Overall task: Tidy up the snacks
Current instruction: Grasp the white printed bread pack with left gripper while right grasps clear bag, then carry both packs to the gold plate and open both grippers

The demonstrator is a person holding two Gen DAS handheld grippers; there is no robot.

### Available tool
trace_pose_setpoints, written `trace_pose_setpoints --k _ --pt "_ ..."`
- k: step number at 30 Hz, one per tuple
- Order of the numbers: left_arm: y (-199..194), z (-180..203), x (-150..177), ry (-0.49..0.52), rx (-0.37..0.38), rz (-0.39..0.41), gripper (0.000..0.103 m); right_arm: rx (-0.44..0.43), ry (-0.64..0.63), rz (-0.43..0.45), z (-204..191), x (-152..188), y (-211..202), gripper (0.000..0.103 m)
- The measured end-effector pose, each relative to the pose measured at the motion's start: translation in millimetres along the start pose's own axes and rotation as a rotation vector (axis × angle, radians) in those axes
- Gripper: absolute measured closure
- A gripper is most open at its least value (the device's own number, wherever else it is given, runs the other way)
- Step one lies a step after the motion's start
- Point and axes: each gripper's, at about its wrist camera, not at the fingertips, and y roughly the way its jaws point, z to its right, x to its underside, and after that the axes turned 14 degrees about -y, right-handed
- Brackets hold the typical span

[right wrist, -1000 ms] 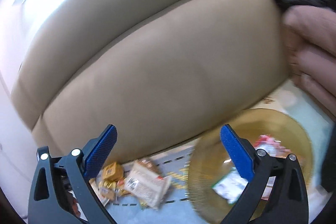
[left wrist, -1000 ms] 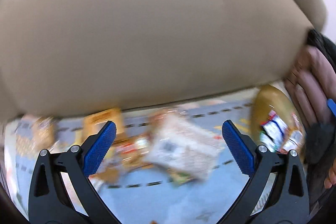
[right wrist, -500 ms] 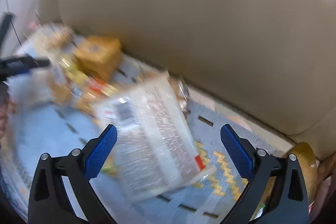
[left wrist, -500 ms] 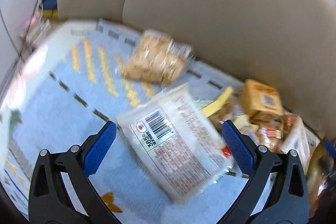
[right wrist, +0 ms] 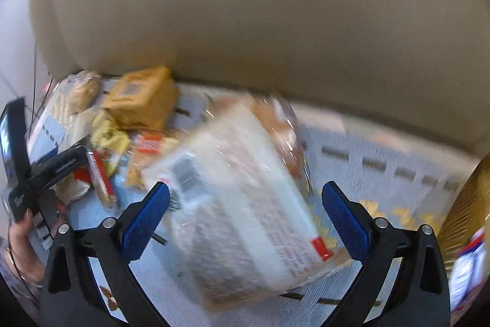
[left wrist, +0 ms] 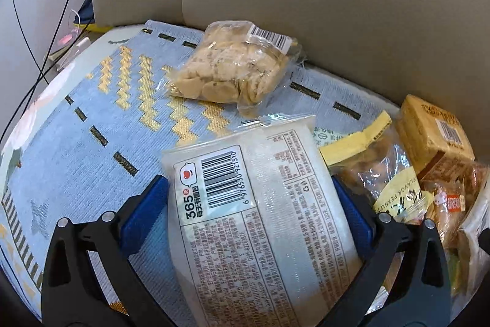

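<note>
Your left hand-held gripper (left wrist: 250,206) has its blue pads set wide on either side of the white bread packet (left wrist: 254,204), which lies label-up between them on the blue-and-yellow woven mat (left wrist: 92,124); whether the pads already touch the wrapper you cannot tell. Behind it, near the beige sofa back (left wrist: 306,5), sits a clear bag of biscuits (left wrist: 232,66). To the right lie a yellow peanut bag (left wrist: 376,170) and a tan boxed snack (left wrist: 435,127) in a pile. Your right hand-held gripper (right wrist: 245,213) is spread wide with nothing in it, above a second, blurred white packet (right wrist: 242,204). A gold plate (right wrist: 465,204) shows at the right edge, with a packet on it.
</note>
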Motion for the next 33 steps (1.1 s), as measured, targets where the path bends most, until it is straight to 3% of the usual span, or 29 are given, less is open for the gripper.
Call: trace_pose_setpoints --k 2,4,6,7,11,14,19,21,24,29,30,33 --pt "1 2 1 0.002 0.000 0.002 0.003 0.006 -0.061 0.036 -11 -9 0 0.005" --pt "3 -2 -1 0.002 0.008 0.002 0.003 0.026 -0.142 -0.065 -26 -14 19 0.005" --pt "3 -5 0 0.007 0.016 -0.001 0.003 0.103 -0.191 -0.168 -38 -8 42 0.005" --pt "0 -1 2 0.017 0.017 -0.006 0.003 0.095 -0.185 -0.179 -39 -4 46 0.005" --pt "0 -3 3 0.052 0.038 -0.013 0.003 0.078 -0.112 -0.126 -36 12 37 0.009" --pt "1 -5 2 0.060 0.044 -0.012 0.003 0.063 -0.030 -0.073 -31 11 23 0.021" --pt "-1 -14 1 0.095 0.103 -0.044 0.004 -0.040 0.121 0.022 -23 7 -10 0.033" --pt "-6 -23 2 0.102 0.128 -0.030 0.017 -0.041 0.129 0.029 -23 5 -22 0.034" --pt "-14 -35 4 0.126 0.145 -0.018 0.025 -0.012 0.072 0.036 -31 3 -46 0.045" --pt "-25 -50 -4 0.035 0.169 -0.052 0.026 -0.001 0.086 0.047 -35 6 -66 0.058" --pt "-27 -51 -6 0.037 0.166 -0.044 0.026 0.002 0.091 0.047 -35 4 -70 0.072" --pt "-42 -53 -8 0.083 0.150 0.032 0.026 -0.007 0.122 0.047 -28 10 -77 0.076"
